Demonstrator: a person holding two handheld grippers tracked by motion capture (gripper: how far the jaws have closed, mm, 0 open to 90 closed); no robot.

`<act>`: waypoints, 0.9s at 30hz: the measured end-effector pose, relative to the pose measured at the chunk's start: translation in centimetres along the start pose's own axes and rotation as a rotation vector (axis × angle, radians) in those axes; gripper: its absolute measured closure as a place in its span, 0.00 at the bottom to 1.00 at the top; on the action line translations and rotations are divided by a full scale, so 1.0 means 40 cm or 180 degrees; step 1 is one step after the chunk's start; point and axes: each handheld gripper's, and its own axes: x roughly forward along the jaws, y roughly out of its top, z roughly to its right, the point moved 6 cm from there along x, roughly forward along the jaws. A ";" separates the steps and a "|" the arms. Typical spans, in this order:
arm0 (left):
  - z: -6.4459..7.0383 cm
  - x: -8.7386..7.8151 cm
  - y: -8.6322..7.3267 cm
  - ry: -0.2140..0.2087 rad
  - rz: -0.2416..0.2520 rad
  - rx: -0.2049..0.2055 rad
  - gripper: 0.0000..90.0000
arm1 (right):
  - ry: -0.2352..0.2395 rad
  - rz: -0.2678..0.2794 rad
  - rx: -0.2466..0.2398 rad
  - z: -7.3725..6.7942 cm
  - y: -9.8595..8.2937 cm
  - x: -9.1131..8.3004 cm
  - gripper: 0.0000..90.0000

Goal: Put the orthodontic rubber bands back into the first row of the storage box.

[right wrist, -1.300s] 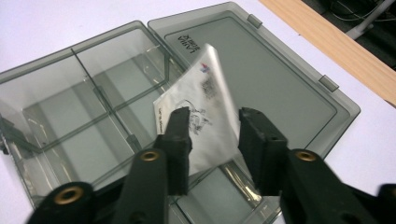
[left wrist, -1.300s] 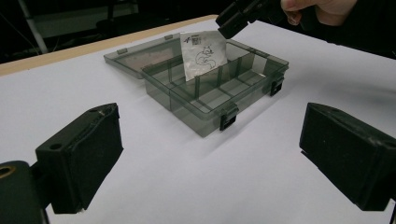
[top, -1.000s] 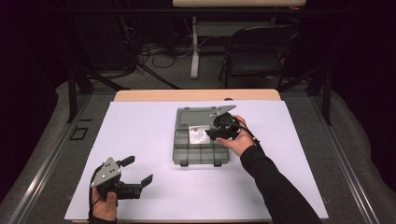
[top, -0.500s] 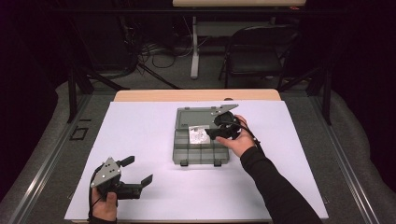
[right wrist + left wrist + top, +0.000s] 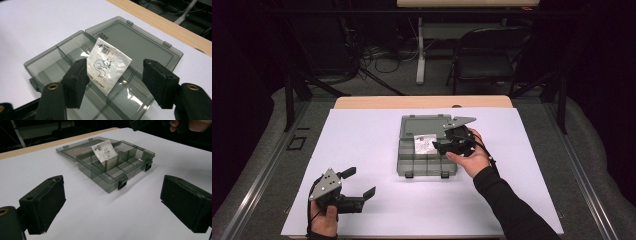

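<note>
A smoky clear compartment box (image 5: 427, 172) lies mid-table with its lid (image 5: 426, 123) folded flat behind it. A white printed packet (image 5: 424, 144) stands tilted in one of its back compartments. My right gripper (image 5: 444, 141) hovers open over the box's right side. In the right gripper view the packet (image 5: 106, 66) shows between the two spread jaws of that gripper (image 5: 116, 75), with its left edge close to the left jaw. My left gripper (image 5: 358, 182) rests open near the front left of the table. It looks toward the box (image 5: 100, 176) and the packet (image 5: 104, 153), with nothing between its jaws.
A white sheet (image 5: 362, 135) covers the table, and a strip of wood (image 5: 422, 102) shows at the far edge. A black chair (image 5: 492, 55) and cables stand on the floor beyond. The person's right hand (image 5: 190, 125) shows in the left gripper view.
</note>
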 end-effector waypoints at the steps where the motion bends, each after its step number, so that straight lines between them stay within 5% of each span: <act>1: 0.000 0.000 0.000 -0.0002 0.0000 -0.0003 0.06 | 0.0004 0.0039 0.0025 -0.003 -0.001 -0.006 0.39; 13: -0.001 0.000 0.000 0.0002 0.0009 -0.0019 0.06 | 0.0035 0.0299 0.0196 -0.039 -0.037 -0.089 0.17; 27: 0.000 0.000 0.000 0.0011 0.0016 -0.0021 0.06 | 0.0145 0.0574 0.0378 -0.086 -0.121 -0.187 0.13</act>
